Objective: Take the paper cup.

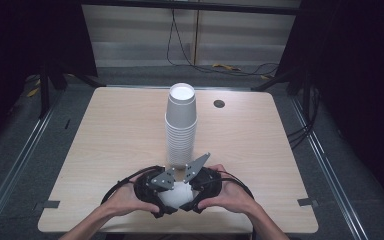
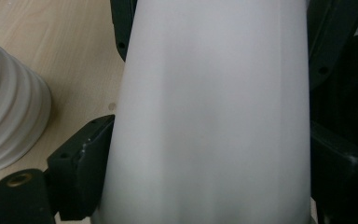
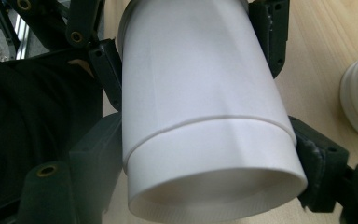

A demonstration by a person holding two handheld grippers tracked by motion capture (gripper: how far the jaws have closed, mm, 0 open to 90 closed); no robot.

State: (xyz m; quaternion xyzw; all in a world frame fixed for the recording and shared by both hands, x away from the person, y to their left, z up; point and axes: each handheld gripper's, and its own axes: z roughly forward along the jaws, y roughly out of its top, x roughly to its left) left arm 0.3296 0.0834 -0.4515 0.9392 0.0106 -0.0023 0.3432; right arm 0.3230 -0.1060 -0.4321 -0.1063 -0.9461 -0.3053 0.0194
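You're pulling two nested cups apart at the table's near edge.

Left gripper (image 1: 156, 192) and right gripper (image 1: 201, 187) each pinch the nested cups (image 3: 205, 116), just near of the tall stack (image 1: 181, 127); next, likely draw them apart steadily.

A lab or recording studio is suggested. A bare light-wood surface (image 1: 115, 135) is set on grey carpet (image 1: 30, 150), flanked by metal floor rails (image 1: 15, 170) and enclosed by black curtains (image 1: 370, 75). Loose cables (image 1: 180, 45) are draped along the pale back wall (image 1: 130, 35), and tape marks (image 1: 307, 202) are stuck at the surface's near corners.
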